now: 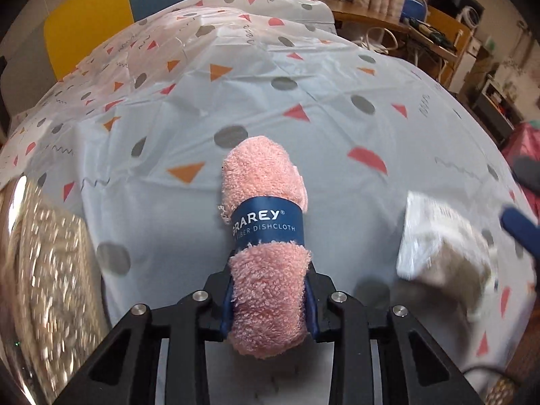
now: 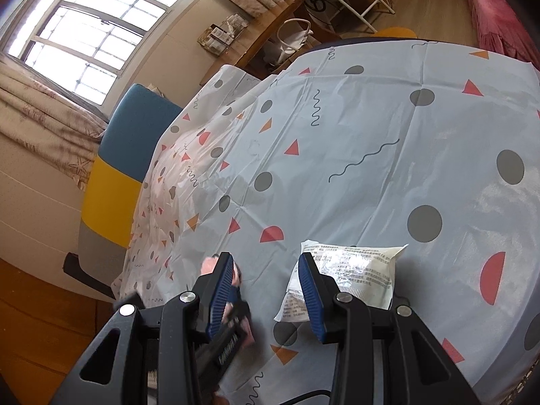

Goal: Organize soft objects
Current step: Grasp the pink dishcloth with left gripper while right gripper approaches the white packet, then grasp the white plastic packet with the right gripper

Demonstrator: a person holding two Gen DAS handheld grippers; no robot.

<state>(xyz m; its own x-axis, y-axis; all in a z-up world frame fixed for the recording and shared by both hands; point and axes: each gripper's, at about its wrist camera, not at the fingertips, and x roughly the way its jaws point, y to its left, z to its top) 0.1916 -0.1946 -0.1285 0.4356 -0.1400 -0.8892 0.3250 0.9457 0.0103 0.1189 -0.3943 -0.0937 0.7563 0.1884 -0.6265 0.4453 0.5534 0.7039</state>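
Note:
A rolled pink dishcloth (image 1: pixel 266 236) with a dark blue paper band lies on the patterned tablecloth (image 1: pixel 303 101). My left gripper (image 1: pixel 270 290) is shut on its near end, with the blue pads pressed into the fluff on both sides. To the right lies a white plastic packet (image 1: pixel 438 246) with printed text. In the right wrist view my right gripper (image 2: pixel 266 270) hovers open over the cloth with nothing between its fingers. The packet (image 2: pixel 361 270) sits just behind its right finger. A bit of the pink dishcloth (image 2: pixel 206 265) shows behind the left finger.
A shiny, glittering metal surface (image 1: pixel 44 263) fills the left edge of the left wrist view. A blue and yellow chair (image 2: pixel 135 128) stands at the table's far side. A red bedcover (image 2: pixel 496 10) and a wooden desk with clutter (image 1: pixel 422 30) lie beyond the table.

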